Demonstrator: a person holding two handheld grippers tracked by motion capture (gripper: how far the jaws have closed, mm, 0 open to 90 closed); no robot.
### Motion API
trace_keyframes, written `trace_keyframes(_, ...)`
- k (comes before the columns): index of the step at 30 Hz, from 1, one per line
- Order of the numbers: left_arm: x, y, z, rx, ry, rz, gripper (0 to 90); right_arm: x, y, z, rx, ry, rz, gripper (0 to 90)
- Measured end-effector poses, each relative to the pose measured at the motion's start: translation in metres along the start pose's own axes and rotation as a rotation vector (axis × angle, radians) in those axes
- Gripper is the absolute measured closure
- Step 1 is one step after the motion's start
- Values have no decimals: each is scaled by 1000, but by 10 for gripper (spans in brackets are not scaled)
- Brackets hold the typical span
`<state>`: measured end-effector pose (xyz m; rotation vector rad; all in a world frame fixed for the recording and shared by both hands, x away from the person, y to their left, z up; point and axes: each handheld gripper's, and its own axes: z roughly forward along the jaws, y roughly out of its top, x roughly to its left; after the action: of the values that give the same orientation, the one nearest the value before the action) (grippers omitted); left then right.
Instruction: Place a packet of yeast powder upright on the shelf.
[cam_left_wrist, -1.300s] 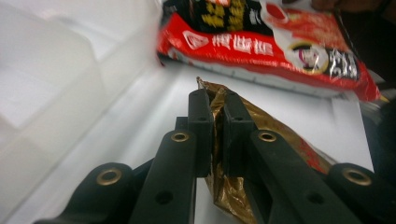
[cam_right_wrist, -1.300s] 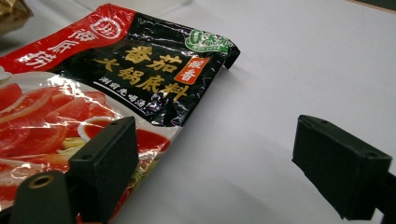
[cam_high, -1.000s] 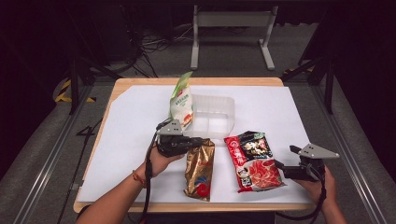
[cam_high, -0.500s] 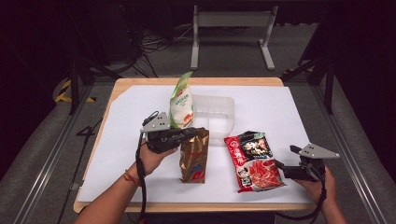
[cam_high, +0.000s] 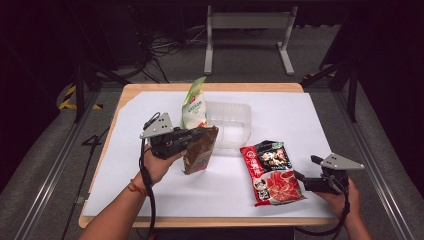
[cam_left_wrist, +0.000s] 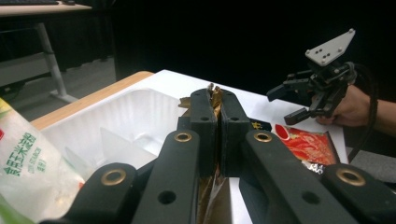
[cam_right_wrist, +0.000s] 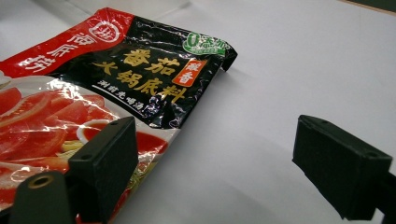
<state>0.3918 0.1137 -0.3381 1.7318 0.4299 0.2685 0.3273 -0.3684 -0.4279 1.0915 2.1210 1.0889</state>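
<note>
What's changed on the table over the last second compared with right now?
The left gripper, shut on the brown-gold pouch, has lifted it off the white sheet and carried it back toward the clear tray; the pouch now hangs tilted from its top edge. The right gripper stayed open beside the red packet. The green-and-white bag stayed put too.

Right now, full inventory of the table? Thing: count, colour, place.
Brown-gold pouch: 1, brown-gold, lifted off the sheet, clamped in left gripper.
Green-white bag: 1, green and white, upright beside the tub's left end.
Plastic tub: 1, clear, centre rear.
Red-black packet: 1, red and black, flat, front right.
White sheet: 1, white, covering the wooden table.
Left gripper: 1, black, shut on the pouch.
Right gripper: 1, black, open, at the packet's right edge.
</note>
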Motion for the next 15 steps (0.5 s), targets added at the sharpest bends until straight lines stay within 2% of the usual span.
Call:
trace_keyframes(3,0,3,0,-6,7,4,874,0,0,0,0,0,1,147)
trace_keyframes(8,2,10,-1,-35,11,-13,876,0,0,0,0,-2,4,147)
trace_keyframes(15,4,31,2,-91,40,-7,875,0,0,1,3,-3,3,147)
